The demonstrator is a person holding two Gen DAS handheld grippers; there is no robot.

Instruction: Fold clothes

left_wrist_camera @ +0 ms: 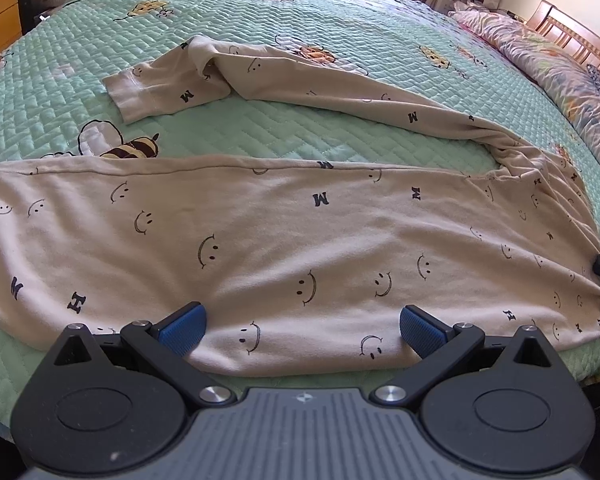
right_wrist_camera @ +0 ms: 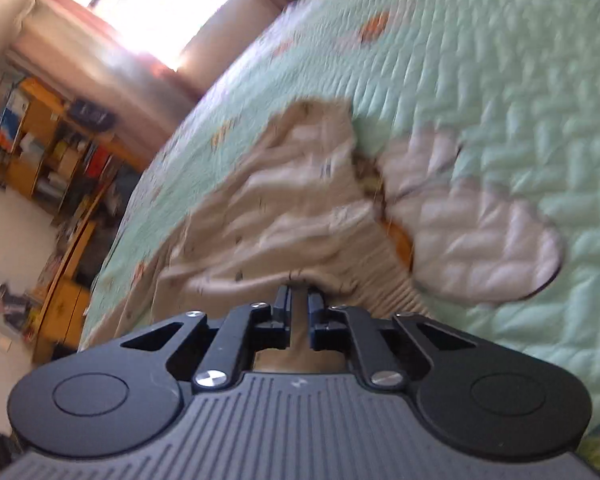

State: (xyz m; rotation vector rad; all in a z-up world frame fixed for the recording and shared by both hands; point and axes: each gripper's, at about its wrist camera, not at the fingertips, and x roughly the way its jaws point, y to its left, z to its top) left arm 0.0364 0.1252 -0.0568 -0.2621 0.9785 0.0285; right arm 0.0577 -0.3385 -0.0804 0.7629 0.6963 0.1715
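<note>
On the bed (left_wrist_camera: 260, 12), across its green quilt (left_wrist_camera: 220, 136), a cream garment (left_wrist_camera: 260, 240) printed with smiley faces is lying spread out: one long panel is stretching across the near side, and a second length is running off toward the far side and ending in a cuff (left_wrist_camera: 132, 96) that is doubling back on itself. Both lengths are meeting in a bunched, wrinkled end at the right.

The left hand-held gripper (left_wrist_camera: 302, 330) is hovering just above the near edge of the cloth with its blue pads (left_wrist_camera: 182, 328) spread wide, holding nothing. The right hand-held gripper (right_wrist_camera: 299, 300) is clenching a pinch of the gathered cloth at that bunched end; its view is blurring, so it is likely moving.

This fabric is looking thin, light and limp, so it is likely sagging and wrinkling wherever it is lifted from one point alone. Pinching seams, the cuff or the gathered band is probably giving the firmest hold, and two spaced grips are likely keeping an edge straight.
</note>
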